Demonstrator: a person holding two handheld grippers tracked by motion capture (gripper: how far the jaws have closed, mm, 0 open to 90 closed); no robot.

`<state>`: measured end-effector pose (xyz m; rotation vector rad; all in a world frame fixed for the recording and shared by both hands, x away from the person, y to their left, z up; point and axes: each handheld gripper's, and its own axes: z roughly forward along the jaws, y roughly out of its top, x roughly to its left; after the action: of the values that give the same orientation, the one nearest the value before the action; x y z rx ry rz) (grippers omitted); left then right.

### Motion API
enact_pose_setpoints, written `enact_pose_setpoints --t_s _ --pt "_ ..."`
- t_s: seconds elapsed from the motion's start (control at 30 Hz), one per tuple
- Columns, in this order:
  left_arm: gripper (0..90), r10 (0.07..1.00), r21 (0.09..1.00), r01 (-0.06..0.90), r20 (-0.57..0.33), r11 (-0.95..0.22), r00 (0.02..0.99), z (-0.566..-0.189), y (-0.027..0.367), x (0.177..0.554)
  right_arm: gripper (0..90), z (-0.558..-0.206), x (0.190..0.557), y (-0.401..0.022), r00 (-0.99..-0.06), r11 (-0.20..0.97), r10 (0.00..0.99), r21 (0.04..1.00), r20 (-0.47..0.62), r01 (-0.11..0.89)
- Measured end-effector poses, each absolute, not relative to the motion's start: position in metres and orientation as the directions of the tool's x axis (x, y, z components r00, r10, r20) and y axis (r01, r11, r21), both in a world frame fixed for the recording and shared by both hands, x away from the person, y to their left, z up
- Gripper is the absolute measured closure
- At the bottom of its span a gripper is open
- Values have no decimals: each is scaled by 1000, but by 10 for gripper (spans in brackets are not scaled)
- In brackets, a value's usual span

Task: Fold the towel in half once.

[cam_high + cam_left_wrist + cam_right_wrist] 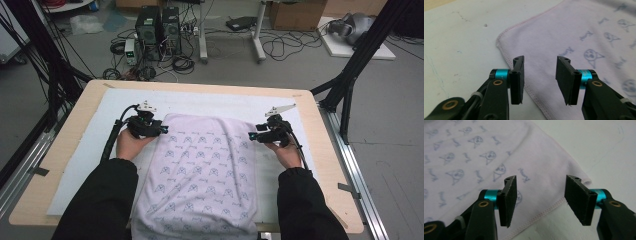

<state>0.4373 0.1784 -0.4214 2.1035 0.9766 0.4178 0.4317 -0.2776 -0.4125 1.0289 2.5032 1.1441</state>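
Left gripper [539, 75] parted, pads bare, nothing between them; poised over the hemmed side edge of the towel [579, 40], near its far left corner. Right gripper [540, 197] likewise parted and unloaded, straddling the opposite hem close to the far right corner. Seen from above, left gripper [159, 128] and right gripper [254, 135] flank the far end of the towel [200, 175], each pointing inward at its edge.

Towel spread flat down the middle of the white mat [95, 140], near end draped over the table [70, 115] edge towards the person.

Probably light, thin and entirely limp: no stiffness to lift by, certain to sag and fold wherever unsupported. Not fragile, not slippery; terry-like surface likely to grip well in the pads. Best taken at the stitched hem beside each far corner, pinching one layer, both sides together to keep it square.
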Motion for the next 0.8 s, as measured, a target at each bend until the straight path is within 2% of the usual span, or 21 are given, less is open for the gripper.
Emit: enact_pose_setpoints --t_s 0.2,0.27,0.33,0.43,0.47,0.5,0.53,0.57,0.63,0.8 --pt "600 798 717 555 4 -423 603 -440 171 444 447 -431 437 -280 -702 419 701 727 122 544" --pt "559 826 729 561 10 -391 563 -441 171 443 449 -436 438 -279 -686 431 721 709 100 557" --pt "617 822 733 564 -12 -380 569 -442 170 442 475 -442 440 -279 -678 431 726 691 117 581" --pt "690 834 727 602 -74 -329 546 -441 172 444 532 -443 436 -275 -672 448 739 701 60 555" --pt "739 842 722 619 -95 -309 531 -441 174 445 573 -442 435 -274 -671 451 739 697 57 557" --pt "809 841 707 652 -152 -275 519 -440 180 447 615 -442 435 -273 -678 460 733 695 54 552" --pt "840 839 701 667 -184 -253 512 -441 182 448 662 -441 434 -271 -689 469 723 693 55 547" --pt "852 836 700 667 -186 -256 516 -440 183 448 729 -441 433 -270 -694 469 717 691 66 550" --pt "863 837 702 660 -170 -268 520 -440 181 447 800 -441 434 -269 -708 470 700 690 88 550" --pt "870 827 702 648 -152 -296 542 -437 182 444 839 -440 433 -269 -703 441 697 690 139 574"
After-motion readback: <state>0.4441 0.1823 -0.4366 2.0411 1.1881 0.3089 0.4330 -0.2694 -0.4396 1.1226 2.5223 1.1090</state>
